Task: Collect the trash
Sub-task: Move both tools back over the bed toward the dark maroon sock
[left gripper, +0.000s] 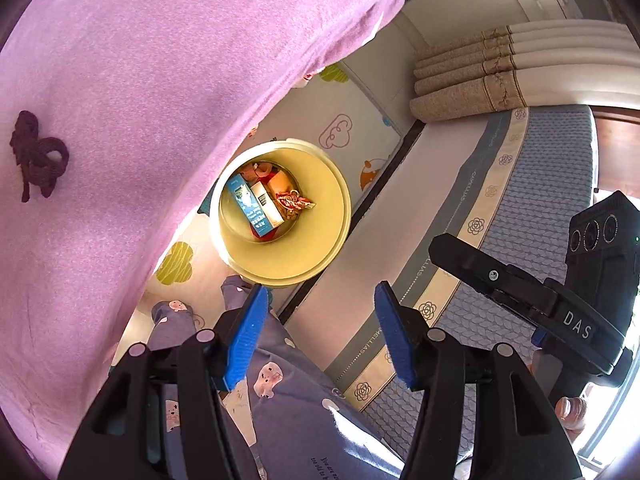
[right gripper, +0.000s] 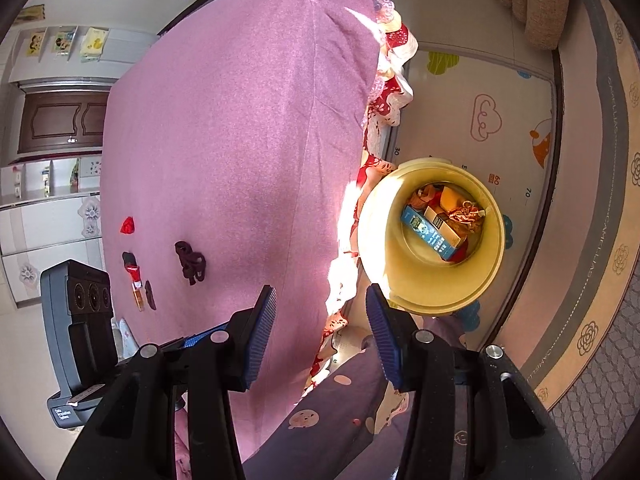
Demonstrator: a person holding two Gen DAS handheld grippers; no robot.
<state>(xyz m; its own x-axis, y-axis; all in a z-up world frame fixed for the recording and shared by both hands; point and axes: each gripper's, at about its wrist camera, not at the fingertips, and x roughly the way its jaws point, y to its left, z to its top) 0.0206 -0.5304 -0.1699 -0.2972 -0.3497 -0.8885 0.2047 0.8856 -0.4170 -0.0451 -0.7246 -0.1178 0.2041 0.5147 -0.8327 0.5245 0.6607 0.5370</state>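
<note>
— How far along was the collecting?

— Partly done, I'd judge: the yellow bin [right gripper: 432, 240] on the floor already held a blue box [right gripper: 430, 232] and wrappers, but a red scrap [right gripper: 127, 225] and a dark tangle [right gripper: 191, 262] lay on the pink-covered table [right gripper: 240, 140].

— And the grippers?

— Left gripper [left gripper: 320, 320] and right gripper [right gripper: 320, 320] both gaped wide, empty — the scraps well off to the right gripper's left, the bin beyond its jaws.

The bin's [left gripper: 280, 258] near rim hides part of its floor, and the blue box [left gripper: 249, 210] covers the trash beneath it. On the pink surface [right gripper: 240, 140], the small red item [right gripper: 127, 225] is too small to identify. Picture edges crop both views.
</note>
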